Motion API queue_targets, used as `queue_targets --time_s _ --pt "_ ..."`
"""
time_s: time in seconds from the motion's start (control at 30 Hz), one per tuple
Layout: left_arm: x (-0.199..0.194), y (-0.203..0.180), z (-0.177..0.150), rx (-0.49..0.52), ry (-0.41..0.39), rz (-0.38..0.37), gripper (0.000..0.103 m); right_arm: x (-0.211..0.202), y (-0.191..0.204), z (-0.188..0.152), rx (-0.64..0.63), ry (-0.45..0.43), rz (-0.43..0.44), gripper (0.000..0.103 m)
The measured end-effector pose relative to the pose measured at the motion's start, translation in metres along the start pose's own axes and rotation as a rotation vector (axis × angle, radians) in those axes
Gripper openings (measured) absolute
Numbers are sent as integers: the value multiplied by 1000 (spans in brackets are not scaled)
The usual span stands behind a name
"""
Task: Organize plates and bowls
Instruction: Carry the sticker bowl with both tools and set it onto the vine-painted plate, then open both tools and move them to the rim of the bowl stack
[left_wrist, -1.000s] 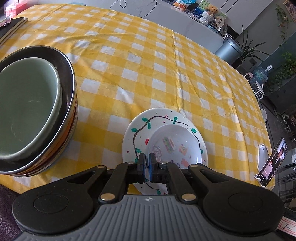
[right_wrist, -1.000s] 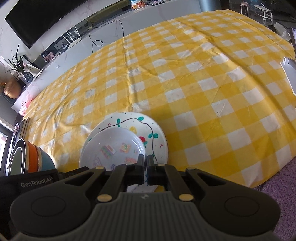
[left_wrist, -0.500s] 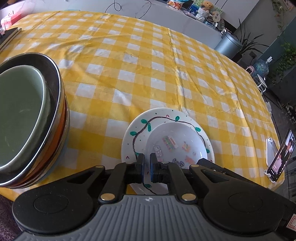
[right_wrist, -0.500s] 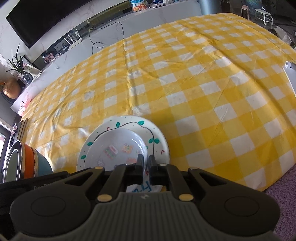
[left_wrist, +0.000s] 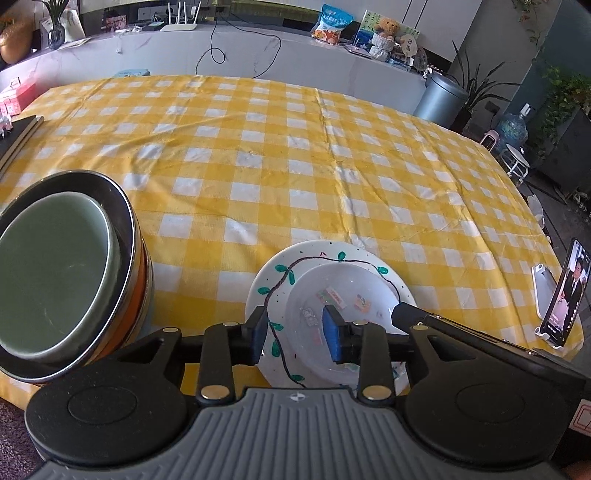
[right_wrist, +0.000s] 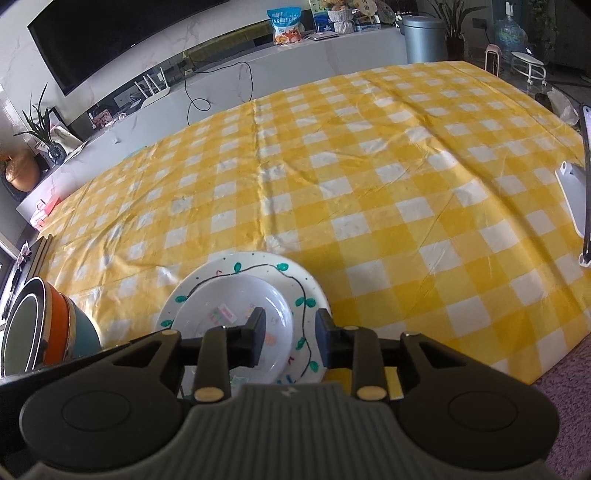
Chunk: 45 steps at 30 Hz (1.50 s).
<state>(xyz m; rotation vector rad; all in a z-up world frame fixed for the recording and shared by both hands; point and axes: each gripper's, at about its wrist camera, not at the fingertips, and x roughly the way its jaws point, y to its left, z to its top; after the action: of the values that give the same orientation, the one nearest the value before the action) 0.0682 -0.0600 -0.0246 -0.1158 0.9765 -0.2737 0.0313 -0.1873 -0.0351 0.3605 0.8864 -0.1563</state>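
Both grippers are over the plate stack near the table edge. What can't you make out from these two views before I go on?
- Near rim of the vine-painted plate: both views, hidden behind the left gripper and right gripper, whose jaws are opening.
- Small white plate: sticker motifs too small to read.
- Bowl stack: left edge cut off; lower bowls hidden.

Yellow-checked table (left_wrist: 295, 177) bears plate (left_wrist: 269, 280), stacked bowls (left_wrist: 136, 280), phone (left_wrist: 570, 295)

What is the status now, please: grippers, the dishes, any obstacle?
Left gripper, right gripper: jaws opening, nothing gripped. Small plate sits on vine plate. Bowl stack beside. Nothing in the way.
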Motion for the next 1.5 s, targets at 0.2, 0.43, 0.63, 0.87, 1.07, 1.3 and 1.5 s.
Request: queue_targets --time_s 0.2,0.43,0.63,0.87,1.07,1.3,1.5 --pt "-16 -3 2 64 -40 14 39 -10 3 1 -16 -35 -8 34" --pt "-47 5 11 161 -116 95 39 -22 22 -3 -82 -68 4 40" --pt "-67 25 13 198 -161 164 39 -31 47 -10 -168 -79 50 46" --pt "-92 70 18 137 -201 217 50 -36 77 -18 -250 -72 104 49" --pt "-106 107 22 42 -227 248 58 -40 105 -16 -284 -76 161 56" --pt "-102 137 15 -23 -199 268 60 -44 144 -14 -328 -65 260 65" --pt "-95 161 9 -122 -175 209 66 -30 160 -7 -253 19 310 65"
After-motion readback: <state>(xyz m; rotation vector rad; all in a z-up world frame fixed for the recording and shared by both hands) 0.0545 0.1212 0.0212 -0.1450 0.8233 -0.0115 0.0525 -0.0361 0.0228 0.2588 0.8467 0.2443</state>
